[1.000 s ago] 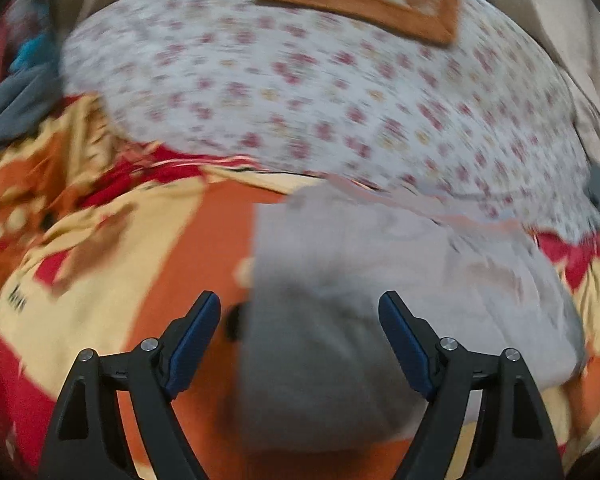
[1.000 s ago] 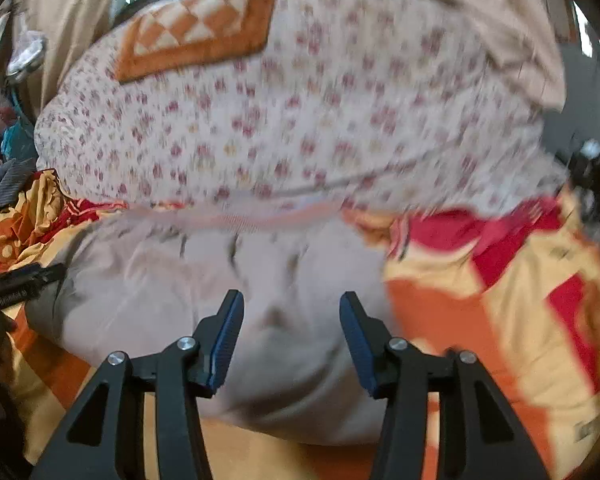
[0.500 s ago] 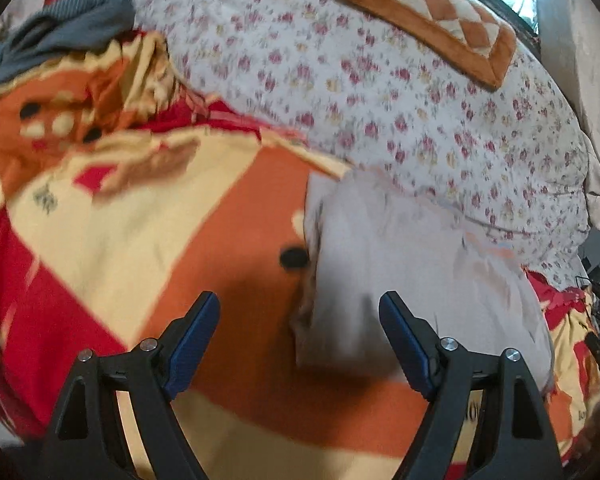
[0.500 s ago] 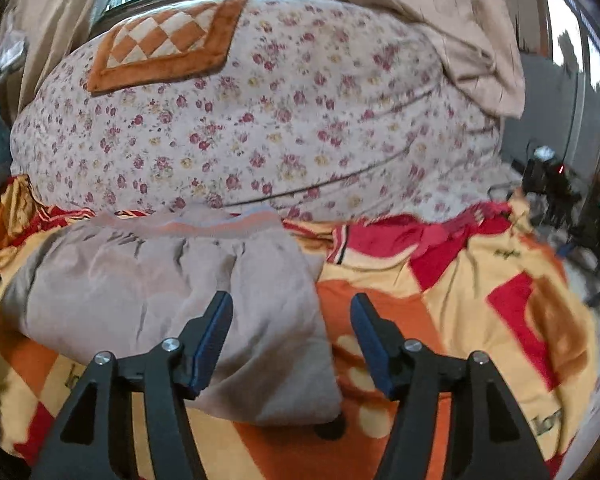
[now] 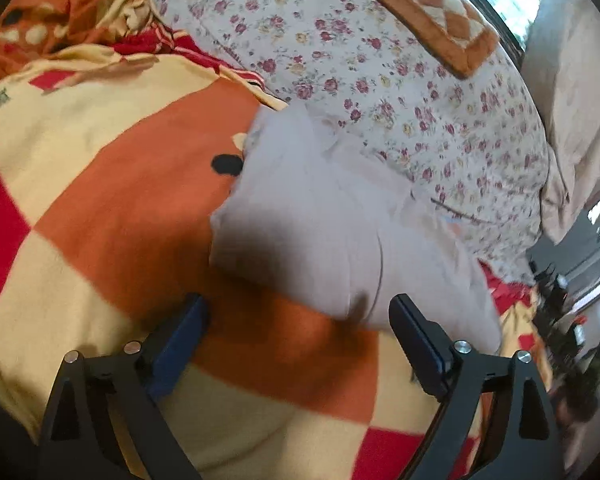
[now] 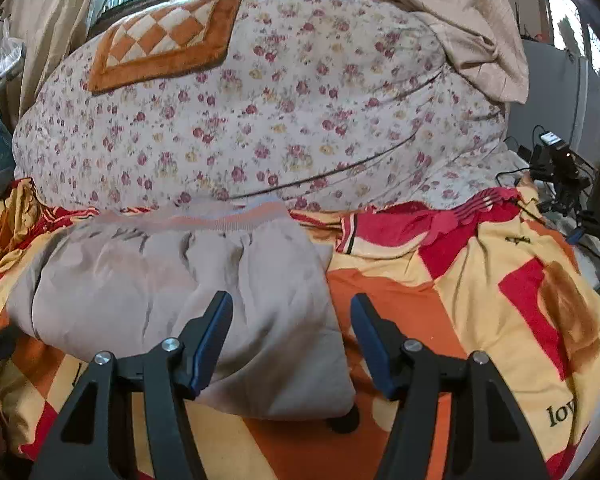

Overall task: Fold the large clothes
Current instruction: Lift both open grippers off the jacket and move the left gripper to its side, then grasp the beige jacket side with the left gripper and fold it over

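A pale grey-beige garment [image 6: 172, 292] lies folded into a thick pad on the orange, red and cream blanket [image 6: 452, 304], its ribbed pink waistband [image 6: 204, 220] at the far edge. My right gripper [image 6: 292, 312] hovers open over the garment's near right corner, with nothing between its fingers. From the left wrist the same garment [image 5: 340, 232] shows beyond my left gripper [image 5: 298, 316]. Its jaws are opening over the blanket [image 5: 112, 216], just short of the garment's near left edge, and hold nothing.
A floral quilt [image 6: 260, 120] bulges behind the garment, with an orange checked cushion [image 6: 164, 40] on top. A beige cloth [image 6: 460, 20] hangs at the upper right. Cables and devices [image 6: 560, 168] sit off the bed's right side.
The left gripper rolled and sank toward the blanket, its jaws widened, and the garment slid right in its view. The right gripper drew back a little toward the garment's right corner.
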